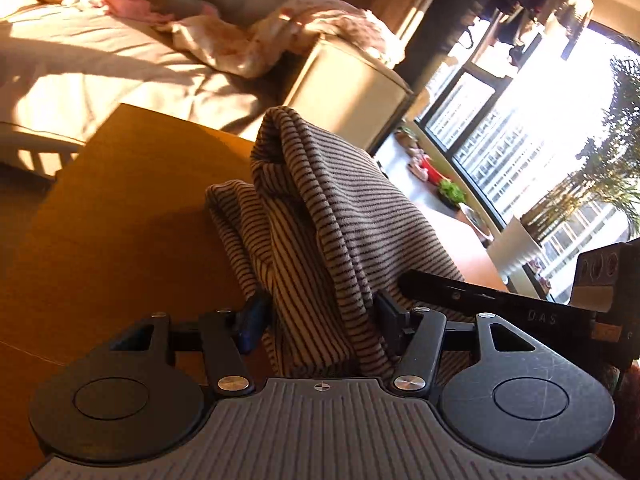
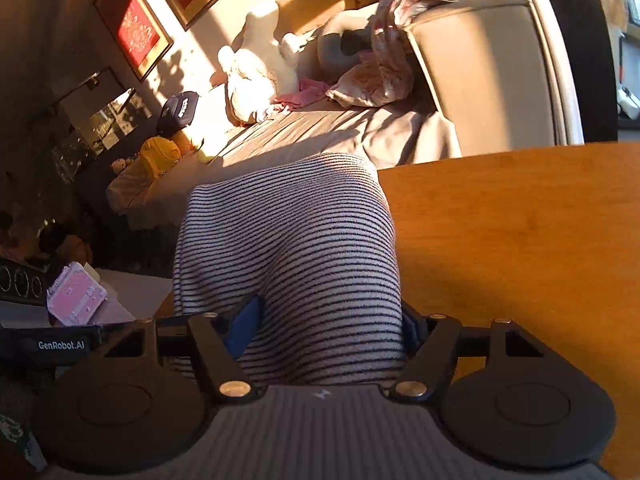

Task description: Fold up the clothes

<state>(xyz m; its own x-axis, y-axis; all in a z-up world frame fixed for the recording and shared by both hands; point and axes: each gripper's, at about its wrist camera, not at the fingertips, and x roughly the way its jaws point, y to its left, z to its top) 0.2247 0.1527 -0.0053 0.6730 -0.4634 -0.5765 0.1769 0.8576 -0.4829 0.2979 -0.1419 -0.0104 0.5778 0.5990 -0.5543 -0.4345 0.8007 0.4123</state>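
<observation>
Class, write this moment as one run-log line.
step: fold | left gripper: shut on striped garment | right gripper: shut on striped garment | table: garment bunched

Striped garment [image 1: 320, 216] bunches up and hides both fingertips of the left gripper [image 1: 320, 320]; whether the pads press it, no telling. Same story on the right gripper [image 2: 324, 320], cloth draped right over its fingers. The table [image 2: 520, 216] runs off the picture's right edge. Sofa [image 1: 120, 60] clutter is blurred, and the window [image 1: 520, 120] glare washes out.
</observation>
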